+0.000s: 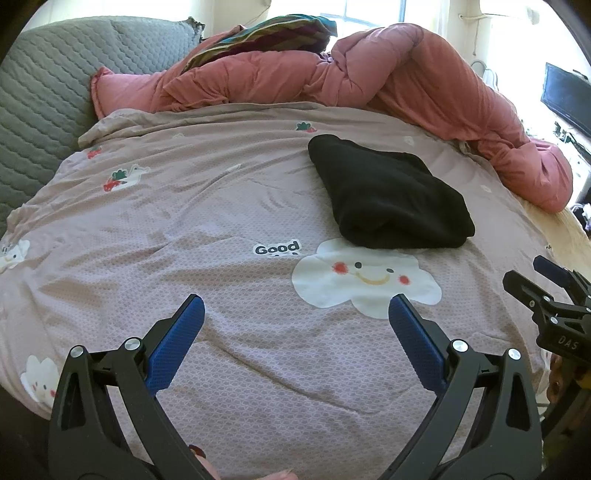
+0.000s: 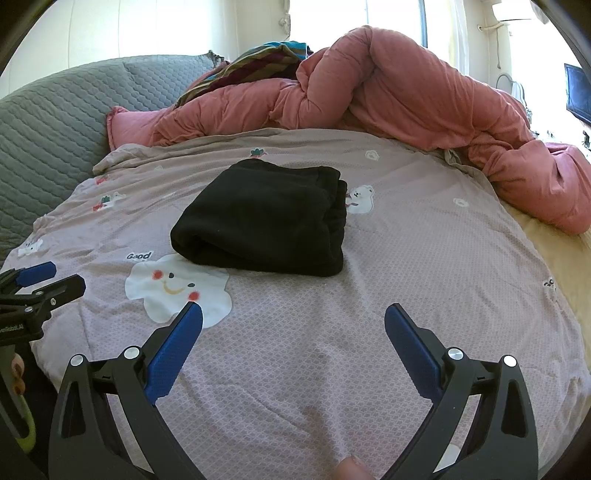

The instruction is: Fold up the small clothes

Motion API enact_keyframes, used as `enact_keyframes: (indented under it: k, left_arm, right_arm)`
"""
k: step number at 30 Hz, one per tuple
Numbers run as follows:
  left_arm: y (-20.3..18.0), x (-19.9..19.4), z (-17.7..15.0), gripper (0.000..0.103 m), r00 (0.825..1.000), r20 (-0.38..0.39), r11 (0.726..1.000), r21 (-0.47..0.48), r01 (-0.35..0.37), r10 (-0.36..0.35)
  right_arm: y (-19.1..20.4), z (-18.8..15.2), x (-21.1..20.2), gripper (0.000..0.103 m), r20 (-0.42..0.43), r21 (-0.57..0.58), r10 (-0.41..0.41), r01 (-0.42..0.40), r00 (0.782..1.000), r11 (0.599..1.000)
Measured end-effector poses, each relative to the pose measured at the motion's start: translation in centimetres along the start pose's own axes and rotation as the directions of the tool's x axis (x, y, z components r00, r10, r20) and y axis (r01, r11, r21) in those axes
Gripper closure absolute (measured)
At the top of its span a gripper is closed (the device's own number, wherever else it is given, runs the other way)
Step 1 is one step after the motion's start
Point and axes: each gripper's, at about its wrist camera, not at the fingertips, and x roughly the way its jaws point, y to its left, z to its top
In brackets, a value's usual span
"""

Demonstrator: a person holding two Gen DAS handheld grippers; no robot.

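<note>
A black fleece garment (image 1: pixel 388 195) lies folded into a compact bundle on the mauve printed bedspread (image 1: pixel 184 221). In the right wrist view the same black garment (image 2: pixel 266 225) rests just beyond a white smiling cloud print (image 2: pixel 177 288). My left gripper (image 1: pixel 295 306) hovers open over the bedspread, well short of the garment, nothing between its blue pads. My right gripper (image 2: pixel 293 314) is also open and empty, nearer the garment. Each gripper shows at the edge of the other's view: the right gripper (image 1: pixel 546 291) and the left gripper (image 2: pixel 40 280).
A rumpled pink duvet (image 1: pixel 388 74) lies piled along the far side of the bed, with a striped cloth (image 1: pixel 273 35) on top. A grey quilted headboard (image 1: pixel 40 110) curves at the left. A dark screen (image 1: pixel 565 96) stands at the far right. A fingertip (image 2: pixel 351 469) shows at the bottom.
</note>
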Motion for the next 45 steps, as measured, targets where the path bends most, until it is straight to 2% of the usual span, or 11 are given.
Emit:
enact_keyframes:
  k: [19,32,35,39,43,45]
  left_arm:
    - [0.0,0.0,0.0,0.009,1.000,-0.002,1.000,0.007,-0.004,0.005]
    - [0.3,0.1,-0.1,0.009,0.999,-0.011,1.000,0.005,0.030,-0.030]
    - [0.3,0.2,-0.2,0.009,0.999,-0.020,0.999,0.011,0.036,-0.036]
    - [0.2,0.4,-0.3,0.009,0.999,-0.026,0.999,0.033,-0.024,0.025]
    - [1.1,0.9,-0.5,0.009,0.997,-0.055,0.998,0.009,-0.058,0.058]
    - [1.9,1.1,-0.5,0.009,0.997,-0.062,0.999,-0.007,-0.044,0.043]
  right_arm:
    - [0.1,-0.1,-0.3,0.005,0.000,0.000,-0.001,0.001,1.000,1.000]
    - [0.3,0.1,0.1,0.005,-0.005,0.000,-0.029,0.029,1.000,1.000]
    - [0.2,0.0,0.2,0.005,-0.010,-0.002,-0.048,0.048,0.999,0.999]
    - [-0.6,-0.1,-0.3,0.005,-0.006,0.012,-0.097,0.097,0.995,0.995]
    - [-3.2,-0.6,-2.0,0.005,0.010,0.079,-0.196,0.194,0.981,0.978]
    - [-5.5,-1.1,-3.1,0.005,0.007,0.140,-0.258,0.254,0.966,0.957]
